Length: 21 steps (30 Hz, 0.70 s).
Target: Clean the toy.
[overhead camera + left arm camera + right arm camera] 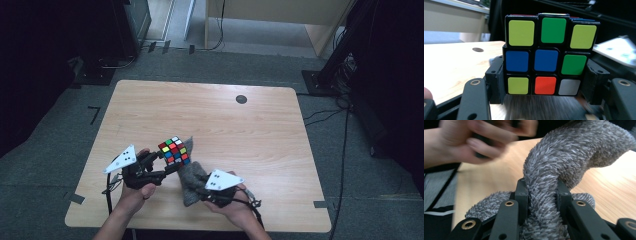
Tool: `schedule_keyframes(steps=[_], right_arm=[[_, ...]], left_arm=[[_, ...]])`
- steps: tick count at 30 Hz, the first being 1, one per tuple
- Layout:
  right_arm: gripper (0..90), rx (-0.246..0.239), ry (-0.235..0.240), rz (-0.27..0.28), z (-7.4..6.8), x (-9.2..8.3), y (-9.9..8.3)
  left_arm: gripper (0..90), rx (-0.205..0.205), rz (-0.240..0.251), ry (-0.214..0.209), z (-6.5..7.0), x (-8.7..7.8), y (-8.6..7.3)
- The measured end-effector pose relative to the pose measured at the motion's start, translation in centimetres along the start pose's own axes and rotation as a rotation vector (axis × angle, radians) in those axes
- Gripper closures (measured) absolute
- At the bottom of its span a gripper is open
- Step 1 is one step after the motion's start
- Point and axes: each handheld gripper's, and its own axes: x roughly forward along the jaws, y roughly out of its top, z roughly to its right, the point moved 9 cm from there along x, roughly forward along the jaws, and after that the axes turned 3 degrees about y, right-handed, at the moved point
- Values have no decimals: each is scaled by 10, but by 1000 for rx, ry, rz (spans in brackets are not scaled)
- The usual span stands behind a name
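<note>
A scrambled puzzle cube (174,150) with coloured stickers is held up off the table near its front. My left gripper (167,167) is shut on it, and in the left gripper view the jaws clamp the cube (545,53) at both lower sides. A fluffy grey cloth (191,177) lies bunched just right of and under the cube, touching it. My right gripper (204,192) is shut on a fold of the grey cloth (544,195), which rises between its jaws and curls over to the right. A hand on the other gripper shows blurred at the upper left of the right gripper view.
The light wooden table (210,115) has a small dark round hole (241,99) near its far edge. Grey carpet, cables and dark equipment stands surround it. Tape marks lie on the floor at the front corners.
</note>
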Motion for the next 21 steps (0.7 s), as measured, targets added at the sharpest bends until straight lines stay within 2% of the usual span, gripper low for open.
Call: schedule_keyframes(steps=[2,5,7,10,11,12,13,14,16,18,19,21], right_arm=[[711,13,8,36,-9,4,12],[721,94,-29,87,-3,0,21],[725,162,-74,113,11,-7,18],[729,325,-171,185,41,-22,12],[729,343,-207,186,49,-27,8],[729,329,-242,156,54,-29,3],[728,312,-251,135,54,-28,1],[727,290,-240,121,50,-26,0],[724,234,-179,101,33,-16,3],[720,139,-121,82,14,-6,10],[720,101,-107,80,7,-4,13],[720,101,-122,87,8,-5,17]], left_arm=[[341,13,-18,-3,5,4,-5],[342,-6,-14,2,2,4,-5],[342,-4,-13,10,-1,2,-5],[342,-14,0,17,-4,-1,-2],[342,-20,3,18,-4,-1,-1],[342,-25,4,18,-4,0,-1],[342,-28,3,15,-3,1,-1],[342,-28,0,17,-2,2,-2],[341,-27,-14,23,-1,6,-5],[341,-26,-28,32,0,10,-9],[342,-29,-30,32,0,10,-10],[341,-46,-20,32,-2,8,-8]])
